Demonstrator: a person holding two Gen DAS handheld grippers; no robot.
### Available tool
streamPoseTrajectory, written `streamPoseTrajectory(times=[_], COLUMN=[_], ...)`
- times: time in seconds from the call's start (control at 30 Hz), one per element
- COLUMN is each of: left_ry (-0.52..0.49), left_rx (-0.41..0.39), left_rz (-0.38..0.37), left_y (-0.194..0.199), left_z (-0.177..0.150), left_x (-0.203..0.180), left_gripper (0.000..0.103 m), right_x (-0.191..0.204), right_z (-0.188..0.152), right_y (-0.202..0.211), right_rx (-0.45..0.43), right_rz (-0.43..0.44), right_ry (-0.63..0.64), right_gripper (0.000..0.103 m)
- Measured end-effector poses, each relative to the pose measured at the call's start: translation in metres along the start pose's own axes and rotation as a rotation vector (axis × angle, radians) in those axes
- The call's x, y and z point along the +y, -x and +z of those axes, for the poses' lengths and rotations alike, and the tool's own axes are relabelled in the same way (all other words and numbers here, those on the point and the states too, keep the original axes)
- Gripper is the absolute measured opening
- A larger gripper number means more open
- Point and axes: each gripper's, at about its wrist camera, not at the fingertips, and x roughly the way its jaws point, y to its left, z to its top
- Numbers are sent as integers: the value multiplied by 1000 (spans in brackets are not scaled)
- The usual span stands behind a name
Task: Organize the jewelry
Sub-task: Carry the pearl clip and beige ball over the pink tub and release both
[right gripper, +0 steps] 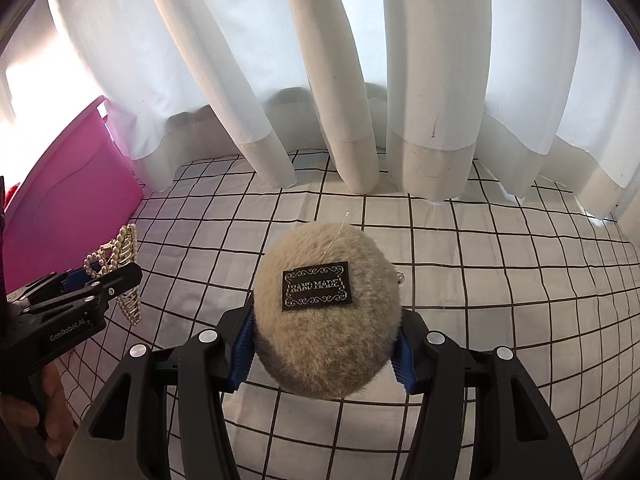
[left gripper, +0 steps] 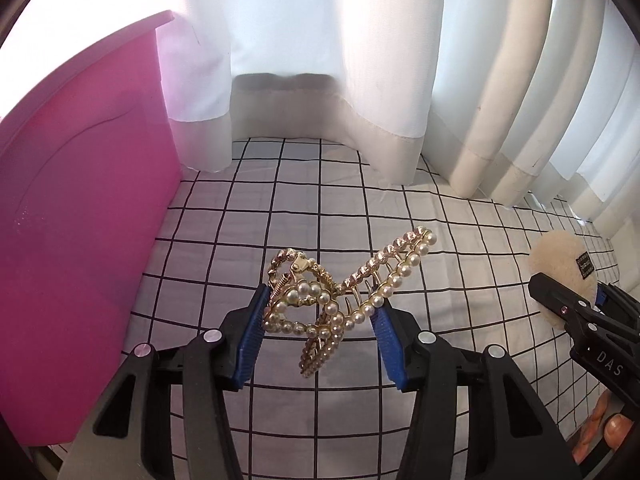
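A white black-gridded cloth (left gripper: 304, 208) fills the frame's centre — white curtains (left gripper: 320, 40) above, a pink box (left gripper: 80, 208) left. The left gripper (left gripper: 318, 322) pinches a pearl hair claw (left gripper: 340, 292); the right gripper (right gripper: 324, 344) pinches a fuzzy beige puff (right gripper: 326, 320).

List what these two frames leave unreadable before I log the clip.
- Pink box: inside hidden by its own wall in both wrist views; left edge cuts it off.
- Puff: underside hidden in the right wrist view by its own bulk; mostly behind the right gripper in the left wrist view.
- Hair clip: partly behind the left gripper in the right wrist view.
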Motion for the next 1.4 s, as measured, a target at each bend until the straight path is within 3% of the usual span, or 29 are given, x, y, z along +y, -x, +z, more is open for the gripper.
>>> streamPoseTrajectory(times=[0.47, 0.77, 1.1, 1.4], left_ry=[9, 58, 150, 284], left_rx=[-128, -254, -360, -359], left_rz=[-19, 5, 107, 272], left_y=[89, 155, 203, 220], left_z=[18, 31, 37, 24], left_x=[-17, 3, 66, 155], left_gripper=[49, 49, 49, 49], right_x=[1, 31, 113, 225], right_z=[21, 47, 89, 119], right_y=[76, 119, 120, 101], right_rx=[-97, -180, -241, -237], right_rz=[24, 75, 213, 386], right_ry=[63, 159, 305, 460], right_gripper=[54, 54, 54, 54])
